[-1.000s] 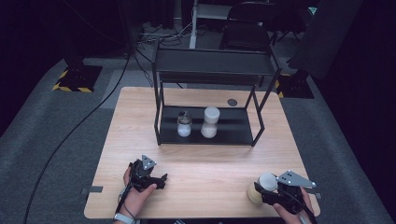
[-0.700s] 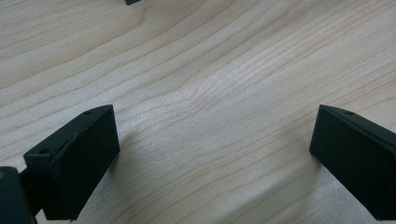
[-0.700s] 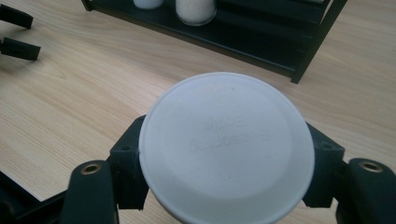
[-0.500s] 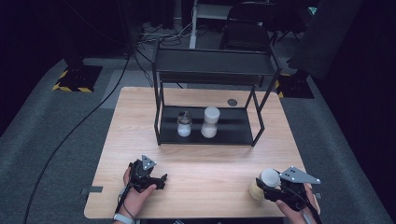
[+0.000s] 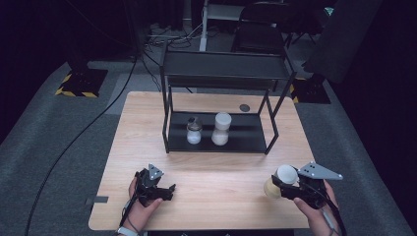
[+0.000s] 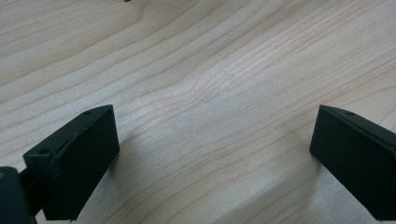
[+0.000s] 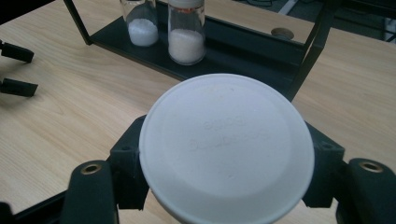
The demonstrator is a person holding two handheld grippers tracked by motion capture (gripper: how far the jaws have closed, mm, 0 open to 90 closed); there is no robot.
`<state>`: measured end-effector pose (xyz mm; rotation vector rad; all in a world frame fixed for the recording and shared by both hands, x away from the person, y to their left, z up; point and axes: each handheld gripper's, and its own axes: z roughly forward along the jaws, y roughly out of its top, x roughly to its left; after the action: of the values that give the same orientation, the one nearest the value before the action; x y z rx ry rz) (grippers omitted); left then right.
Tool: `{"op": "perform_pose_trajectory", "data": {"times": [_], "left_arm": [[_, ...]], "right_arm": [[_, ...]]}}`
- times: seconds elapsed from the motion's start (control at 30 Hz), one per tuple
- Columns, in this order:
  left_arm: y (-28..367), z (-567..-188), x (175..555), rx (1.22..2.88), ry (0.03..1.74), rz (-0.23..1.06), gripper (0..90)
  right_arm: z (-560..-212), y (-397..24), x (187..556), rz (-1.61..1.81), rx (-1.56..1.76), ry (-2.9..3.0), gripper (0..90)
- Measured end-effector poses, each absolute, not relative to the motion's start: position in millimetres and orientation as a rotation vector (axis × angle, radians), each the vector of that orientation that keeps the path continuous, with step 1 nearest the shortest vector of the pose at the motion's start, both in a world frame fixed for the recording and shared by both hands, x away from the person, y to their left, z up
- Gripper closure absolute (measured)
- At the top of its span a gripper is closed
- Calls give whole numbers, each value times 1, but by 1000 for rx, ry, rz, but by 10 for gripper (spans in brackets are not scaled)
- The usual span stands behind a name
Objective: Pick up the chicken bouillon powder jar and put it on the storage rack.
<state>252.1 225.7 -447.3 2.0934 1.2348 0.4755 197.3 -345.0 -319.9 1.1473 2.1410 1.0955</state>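
The white-lidded jar (image 5: 279, 179) is pinched between the jaws of the right gripper (image 5: 290, 186) and held tilted just above the table's (image 5: 211, 157) near right corner – the left gripper (image 5: 164, 189) is kept spread wide, nothing between its 2 jaws

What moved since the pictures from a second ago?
The right gripper has lifted its white-lidded jar a little off the table, jaws clamped on it throughout. The left gripper stayed put, jaws open over bare wood. The two jars on the black rack did not move.
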Motion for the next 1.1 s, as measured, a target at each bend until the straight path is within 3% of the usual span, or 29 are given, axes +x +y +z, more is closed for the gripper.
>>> {"op": "perform_pose_trajectory", "data": {"times": [1.1], "left_arm": [[226, -447, 254, 2097, 1232, 474, 7]], "right_arm": [[-272, -322, 272, 1132, 1060, 2150, 335]]}}
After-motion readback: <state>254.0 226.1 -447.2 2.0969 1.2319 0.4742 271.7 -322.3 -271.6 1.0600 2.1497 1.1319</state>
